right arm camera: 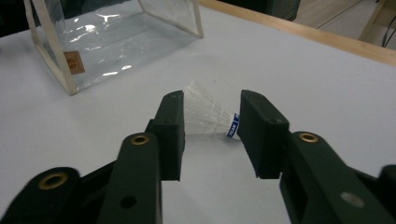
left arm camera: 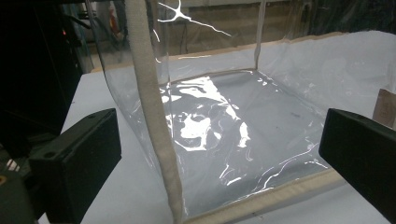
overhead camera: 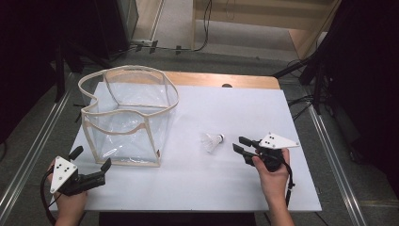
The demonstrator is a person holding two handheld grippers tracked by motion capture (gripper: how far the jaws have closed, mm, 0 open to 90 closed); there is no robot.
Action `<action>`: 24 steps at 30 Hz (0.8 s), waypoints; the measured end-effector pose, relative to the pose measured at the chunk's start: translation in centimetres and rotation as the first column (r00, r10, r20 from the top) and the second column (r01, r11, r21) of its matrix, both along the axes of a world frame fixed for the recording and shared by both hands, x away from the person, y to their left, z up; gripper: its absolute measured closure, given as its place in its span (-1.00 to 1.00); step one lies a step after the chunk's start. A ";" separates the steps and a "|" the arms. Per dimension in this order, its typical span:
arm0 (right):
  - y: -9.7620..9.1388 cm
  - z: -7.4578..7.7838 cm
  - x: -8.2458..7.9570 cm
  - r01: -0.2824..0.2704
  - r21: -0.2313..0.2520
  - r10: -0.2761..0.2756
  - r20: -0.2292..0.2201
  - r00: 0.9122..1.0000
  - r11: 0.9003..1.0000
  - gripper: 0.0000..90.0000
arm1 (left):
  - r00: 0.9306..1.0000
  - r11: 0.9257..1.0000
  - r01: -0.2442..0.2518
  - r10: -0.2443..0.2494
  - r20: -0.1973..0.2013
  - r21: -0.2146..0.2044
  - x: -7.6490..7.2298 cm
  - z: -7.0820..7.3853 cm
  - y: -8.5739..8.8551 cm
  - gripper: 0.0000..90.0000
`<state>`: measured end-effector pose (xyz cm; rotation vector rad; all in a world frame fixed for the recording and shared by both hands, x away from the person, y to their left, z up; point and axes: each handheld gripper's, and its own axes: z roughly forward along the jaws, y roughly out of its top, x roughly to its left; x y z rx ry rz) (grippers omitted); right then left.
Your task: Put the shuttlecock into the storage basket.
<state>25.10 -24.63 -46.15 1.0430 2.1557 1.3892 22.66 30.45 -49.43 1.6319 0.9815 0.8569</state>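
A blue band with white lettering is seen around the shuttlecock [right arm camera: 212, 116] near its cork end in the right gripper view, but the writing is too small to be read. A small brown square label with a pale emblem is carried low on a corner of the clear bag [right arm camera: 112, 37]; its mark cannot be made out.

The shuttlecock [overhead camera: 212, 141] is laid on its side on the white table [overhead camera: 235, 188], cork toward the right gripper [overhead camera: 240, 144], just ahead of the jaw tips. That gripper is held moderately wide with nothing between the jaws.

The clear bag [overhead camera: 129, 117], edged in beige tape, is stood open at the table's left, well apart from the shuttlecock. The left gripper [overhead camera: 91, 162] is held wide and empty just in front of it.

In the left gripper view, the bag's taped vertical seam [left arm camera: 154, 116] and glossy floor are shown close up between the spread jaws.
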 end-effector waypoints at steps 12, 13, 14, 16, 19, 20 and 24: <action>2.8 -0.1 1.4 -0.114 -0.131 0.106 -0.062 0.992 0.985 0.94 | 1.000 1.000 -0.003 0.003 0.001 0.002 -0.1 0.0 0.0 -1.00; 3.0 -0.1 1.6 -0.129 -0.144 0.119 -0.073 0.990 0.981 0.94 | 1.000 1.000 -0.004 0.004 0.000 0.003 -0.1 0.0 0.0 -1.00; 3.2 -0.2 1.7 -0.142 -0.156 0.130 -0.083 0.988 0.977 0.94 | 1.000 1.000 -0.004 0.004 0.000 0.003 -0.1 0.0 0.0 -1.00; 3.5 -0.4 2.0 -0.164 -0.174 0.147 -0.108 0.983 0.971 0.95 | 1.000 1.000 -0.003 0.003 -0.001 0.007 -0.1 0.0 0.0 -1.00; 4.1 -0.8 2.4 -0.185 -0.197 0.161 -0.132 0.978 0.963 0.95 | 1.000 1.000 -0.004 0.004 0.001 0.000 0.0 0.0 0.0 -1.00; 4.2 -0.9 2.5 -0.194 -0.200 0.168 -0.142 0.976 0.960 0.95 | 1.000 1.000 -0.004 0.004 0.002 -0.001 0.0 0.0 0.0 -1.00; 4.6 -1.3 3.0 -0.206 -0.204 0.174 -0.163 0.971 0.957 0.95 | 1.000 1.000 -0.005 0.005 0.000 0.004 -0.1 0.0 0.0 -1.00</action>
